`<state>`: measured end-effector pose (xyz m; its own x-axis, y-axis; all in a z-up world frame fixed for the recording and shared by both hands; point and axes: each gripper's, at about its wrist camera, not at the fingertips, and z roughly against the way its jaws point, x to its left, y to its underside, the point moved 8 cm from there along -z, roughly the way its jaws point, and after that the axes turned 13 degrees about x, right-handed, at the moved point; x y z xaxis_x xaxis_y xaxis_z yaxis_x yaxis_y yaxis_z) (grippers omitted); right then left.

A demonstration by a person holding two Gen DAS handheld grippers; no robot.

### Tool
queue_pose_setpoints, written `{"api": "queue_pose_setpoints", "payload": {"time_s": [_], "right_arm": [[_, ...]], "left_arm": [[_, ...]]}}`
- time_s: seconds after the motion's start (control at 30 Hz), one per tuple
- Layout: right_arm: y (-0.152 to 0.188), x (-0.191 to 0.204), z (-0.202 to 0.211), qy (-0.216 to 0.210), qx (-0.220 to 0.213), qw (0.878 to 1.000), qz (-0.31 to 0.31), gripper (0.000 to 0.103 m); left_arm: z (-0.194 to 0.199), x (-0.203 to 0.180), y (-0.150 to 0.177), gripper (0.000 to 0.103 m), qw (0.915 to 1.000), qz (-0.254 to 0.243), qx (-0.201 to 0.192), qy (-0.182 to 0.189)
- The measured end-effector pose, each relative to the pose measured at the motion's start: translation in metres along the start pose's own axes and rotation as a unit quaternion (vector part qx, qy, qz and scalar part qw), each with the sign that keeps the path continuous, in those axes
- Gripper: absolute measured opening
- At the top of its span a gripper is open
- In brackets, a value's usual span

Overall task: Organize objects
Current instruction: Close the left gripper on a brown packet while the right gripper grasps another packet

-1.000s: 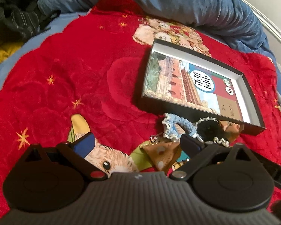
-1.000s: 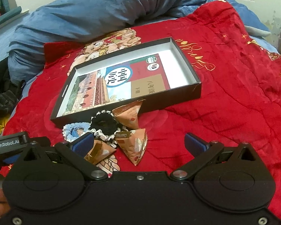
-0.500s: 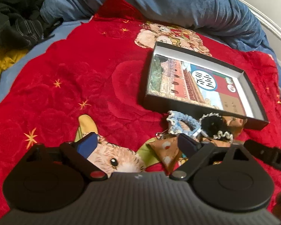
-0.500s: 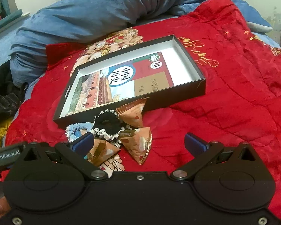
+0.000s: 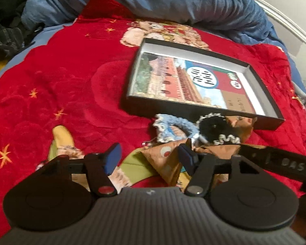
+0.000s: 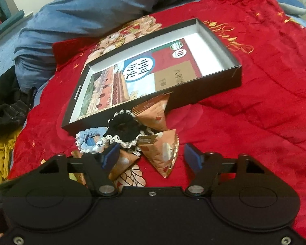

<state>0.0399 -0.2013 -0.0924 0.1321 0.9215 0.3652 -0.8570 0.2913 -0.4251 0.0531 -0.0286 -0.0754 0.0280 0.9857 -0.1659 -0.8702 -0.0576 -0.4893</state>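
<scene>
Left gripper (image 5: 150,159) jaws just narrowing around a tan triangular snack packet (image 5: 163,161), seemingly not yet pinching, right gripper (image 6: 152,159) likewise closing over another tan triangular packet (image 6: 163,153), shallow black cardboard box (image 6: 204,94) beyond on red quilt (image 6: 265,112)

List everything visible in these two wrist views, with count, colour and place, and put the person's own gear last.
Shallow black cardboard box: one, white inside, open, on the blanket behind the pile.
Printed booklet: one, red, blue and tan, flat inside the box.
Black crocheted scrunchie with white edging: one, against the box's near wall.
Light blue crocheted scrunchie: one, beside the black one.
Brown triangular snack packets: at least three, around the scrunchies.
Red plush blanket: one, gold stars, under everything.
Blue duvet: one, bunched behind the box.
Dark clothing: heap, far left.
Left claw: closing, pads apart around a packet.
Right claw: closing, pads apart around a packet.
</scene>
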Motion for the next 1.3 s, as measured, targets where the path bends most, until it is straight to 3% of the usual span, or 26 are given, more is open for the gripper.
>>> {"api": "queue_pose_setpoints", "payload": {"time_s": [0.27, 0.4, 0.6, 0.93, 1.3], "right_arm": [[0.000, -0.007, -0.006, -0.015, 0.018, 0.999, -0.026, 0.065], [0.002, -0.010, -0.005, -0.010, 0.022, 0.999, -0.034, 0.064], [0.001, -0.009, -0.007, 0.024, 0.018, 0.999, -0.017, 0.058], [0.002, -0.001, -0.005, 0.034, 0.015, 0.999, 0.011, 0.032], [0.004, -0.003, 0.010, 0.015, 0.005, 1.000, -0.003, 0.029]], "left_arm": [[-0.013, -0.016, 0.006, 0.067, 0.9995, -0.027, 0.017, 0.002], [-0.017, -0.019, 0.008, 0.041, 0.9991, -0.038, 0.020, 0.004], [-0.011, -0.018, 0.010, 0.037, 0.9992, -0.033, 0.021, 0.002], [-0.003, -0.014, 0.009, 0.034, 0.9997, -0.018, 0.015, -0.008], [0.006, -0.015, 0.011, 0.034, 0.9993, -0.021, -0.002, -0.030]]}}
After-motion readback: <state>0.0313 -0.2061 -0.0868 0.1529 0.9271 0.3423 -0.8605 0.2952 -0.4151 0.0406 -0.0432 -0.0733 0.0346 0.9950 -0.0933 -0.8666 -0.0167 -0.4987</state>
